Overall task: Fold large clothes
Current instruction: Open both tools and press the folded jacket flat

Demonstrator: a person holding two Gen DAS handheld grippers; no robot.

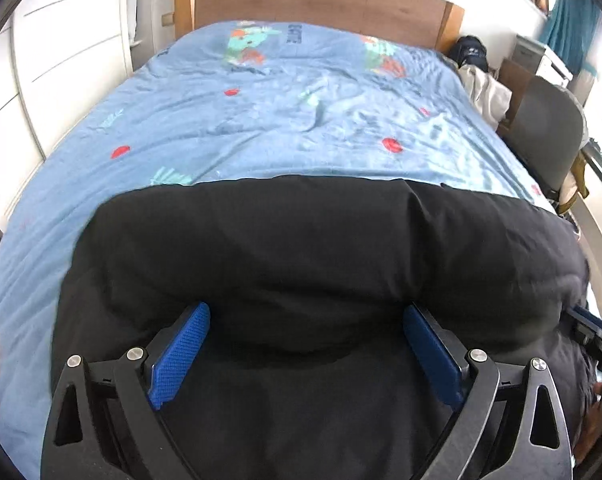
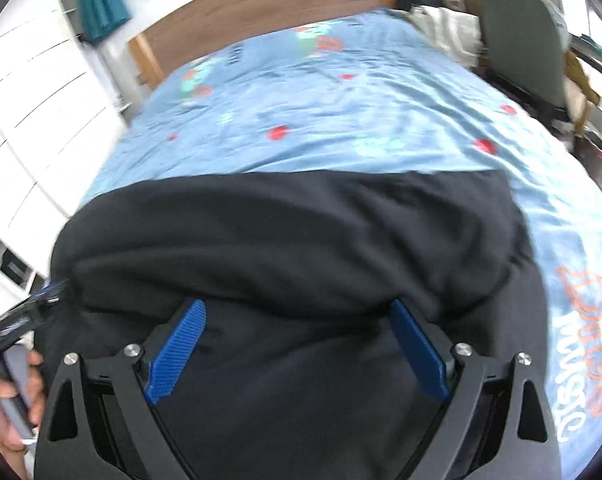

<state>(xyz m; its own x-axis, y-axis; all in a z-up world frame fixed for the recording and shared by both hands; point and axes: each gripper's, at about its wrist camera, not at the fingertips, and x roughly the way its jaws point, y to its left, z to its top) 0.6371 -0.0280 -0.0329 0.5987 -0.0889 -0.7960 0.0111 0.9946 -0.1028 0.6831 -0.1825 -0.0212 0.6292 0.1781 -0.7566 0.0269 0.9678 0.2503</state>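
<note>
A black garment (image 1: 301, 248) lies bunched across the foot of the bed, filling the lower half of both wrist views as I hold the two grippers over it. In the left wrist view, my left gripper (image 1: 307, 320) sits at the bottom centre with its blue pads (image 1: 181, 356) spread wide apart, nothing between them but the dark cloth underneath; whether the pads touch the fabric I cannot tell. The garment's far edge runs almost straight across mid-frame, a rounded fold bulging just ahead of the fingertips. Its left edge curves down at lower left, leaving a strip of blue bedspread (image 1: 261, 120) bare beside it.

In the right wrist view, somewhat blurred, my right gripper (image 2: 297, 316) is likewise agape at bottom centre, blue pads (image 2: 419, 352) well separated above the black garment (image 2: 293, 240). The cloth's right edge falls away at mid-right, with open bedspread (image 2: 341, 120) beyond it bearing orange and white lettering (image 2: 585, 340). At far left of this frame the other gripper's tip (image 2: 45, 294) shows at the garment's edge, a hand (image 2: 9, 400) below it.

Beyond the garment, the upper half of both frames is open, rumpled bedspread up to the wooden headboard (image 1: 313, 0). White drawers (image 1: 61, 60) border the bed at left; a grey chair (image 1: 549, 136) stands close at upper right.
</note>
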